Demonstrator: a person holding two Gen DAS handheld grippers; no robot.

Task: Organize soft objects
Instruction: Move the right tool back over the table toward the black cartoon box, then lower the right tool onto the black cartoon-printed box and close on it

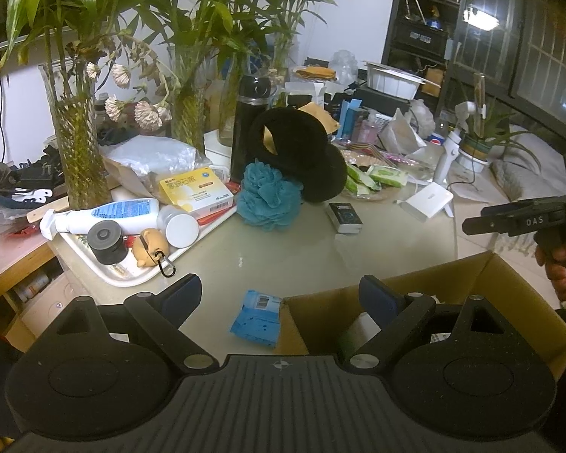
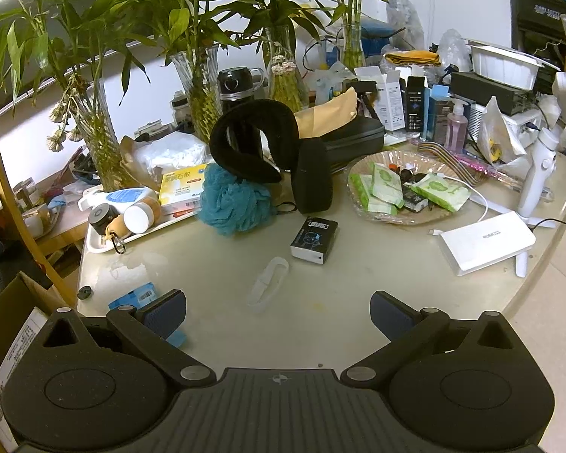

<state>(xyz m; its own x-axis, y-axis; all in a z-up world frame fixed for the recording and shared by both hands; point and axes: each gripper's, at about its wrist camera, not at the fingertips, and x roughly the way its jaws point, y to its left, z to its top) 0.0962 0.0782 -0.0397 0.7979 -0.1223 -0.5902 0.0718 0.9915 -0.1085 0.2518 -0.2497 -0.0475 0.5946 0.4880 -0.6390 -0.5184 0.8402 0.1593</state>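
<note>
A teal mesh pouf (image 2: 234, 201), frilly and bunched into a ball, sits near the middle of the table (image 2: 358, 302), touching a black fleece earmuff (image 2: 260, 139) behind it. The earmuff's fuzzy band arches upright in front of a glossy black flask (image 2: 237, 87), and one round padded cup (image 2: 313, 177) stands on edge just right of the pouf. Nearer the cameras lies a flat blue packet (image 1: 256, 319) with a barcode label, beside the wall of an open cardboard box (image 1: 396, 294) at the table's near edge.

The left gripper (image 1: 281, 294) hangs over the packet and box rim with its blue ribbed pads spread wide and nothing between them. The right gripper (image 2: 279, 309) is likewise spread and empty above bare tabletop, a limp clear plastic loop (image 2: 268, 281) lying just ahead of it. In the left view a hand (image 1: 560, 264) grips the right tool's handle.

The table is smooth, pale and slightly glossy, with a rounded edge. A white tray (image 2: 105, 241) on the left holds bottles and a yellow carton; a woven plate (image 2: 388, 173) on the right carries green wipe packs. Between them lies a small black box (image 2: 315, 239), and a white power bank (image 2: 486, 241) lies further right. Cut-glass vases (image 2: 102, 143) of bamboo line the white wall behind, and dark shelving stands at the far right
</note>
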